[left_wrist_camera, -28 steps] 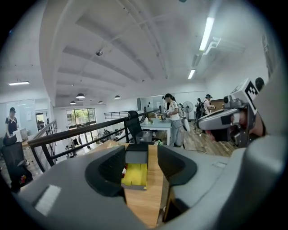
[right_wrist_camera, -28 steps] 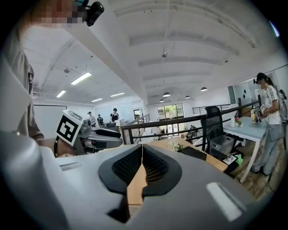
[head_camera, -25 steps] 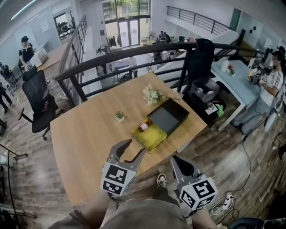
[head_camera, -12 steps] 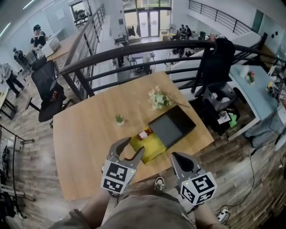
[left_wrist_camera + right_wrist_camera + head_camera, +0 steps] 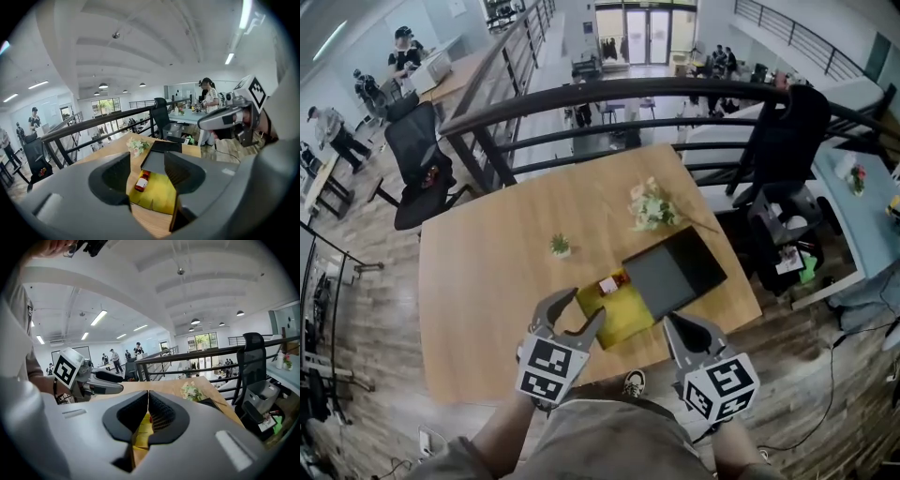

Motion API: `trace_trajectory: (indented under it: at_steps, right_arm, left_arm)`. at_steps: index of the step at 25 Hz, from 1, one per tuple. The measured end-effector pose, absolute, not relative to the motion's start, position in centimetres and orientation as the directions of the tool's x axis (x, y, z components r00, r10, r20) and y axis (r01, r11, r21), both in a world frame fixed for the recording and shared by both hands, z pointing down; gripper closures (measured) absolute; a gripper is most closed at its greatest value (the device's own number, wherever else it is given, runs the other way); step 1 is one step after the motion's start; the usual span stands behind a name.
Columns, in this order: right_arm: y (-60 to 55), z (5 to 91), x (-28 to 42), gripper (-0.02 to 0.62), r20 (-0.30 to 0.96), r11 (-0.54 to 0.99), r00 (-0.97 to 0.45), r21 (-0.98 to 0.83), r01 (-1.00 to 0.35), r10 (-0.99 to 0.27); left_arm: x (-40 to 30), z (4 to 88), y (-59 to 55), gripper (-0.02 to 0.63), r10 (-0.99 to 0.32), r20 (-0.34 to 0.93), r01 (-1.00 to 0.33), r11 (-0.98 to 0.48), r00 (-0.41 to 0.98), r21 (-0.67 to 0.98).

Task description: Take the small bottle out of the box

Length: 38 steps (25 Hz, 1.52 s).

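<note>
Yellow-lined box is seen open on the wooden tabletop, with a dark lid adjoining it on the far side. The small bottle is found lying on its side inside the box, at the far-left corner. The left tool is held just beside the box's near edge, 2 jaws apart, nothing gripped. The right tool is held alongside, jaws pressed together, empty.
</note>
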State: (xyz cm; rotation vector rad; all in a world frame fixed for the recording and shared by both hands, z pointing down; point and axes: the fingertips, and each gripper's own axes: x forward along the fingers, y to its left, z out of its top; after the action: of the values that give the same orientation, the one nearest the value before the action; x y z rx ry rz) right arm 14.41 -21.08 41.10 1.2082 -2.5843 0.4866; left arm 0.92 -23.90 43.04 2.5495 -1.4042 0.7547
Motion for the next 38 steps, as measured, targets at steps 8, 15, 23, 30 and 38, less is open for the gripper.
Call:
trace_trajectory:
  at_steps: [8,15,23,30,38]
  right_arm:
    - [-22.6,42.6,13.0,0.581,0.393,0.605,-0.631,-0.207,-0.769,-0.668]
    - [-23.3,44.1,12.5,0.581,0.422,0.599,-0.626,-0.214,-0.771,-0.656]
    - [-24.2,46.1,12.1,0.581,0.462,0.583,-0.611,-0.222,-0.781,-0.643]
    - [-25.6,48.5,12.0,0.581,0.494,0.568,-0.596,-0.226,-0.791,-0.633]
    - [-26.3,50.9,12.3,0.581,0.532,0.545,-0.583,-0.249,-0.801,-0.614]
  left_arm:
    - [0.1,45.0,-25.9,0.377,-0.731,0.527,-0.812,-0.571,0.434,-0.123]
    - [0.4,50.6,-28.5,0.377,-0.690,0.584,-0.801,-0.588,0.427,-0.109]
    - [1.2,57.9,-31.5,0.377,-0.575,0.694,-0.777,-0.629,0.432,-0.037]
    - [2.3,64.9,-32.5,0.376,-0.443,0.805,-0.746,-0.666,0.393,-0.003]
    - [3.0,68.8,-34.3,0.377,-0.392,0.855,-0.729,-0.684,0.340,-0.024]
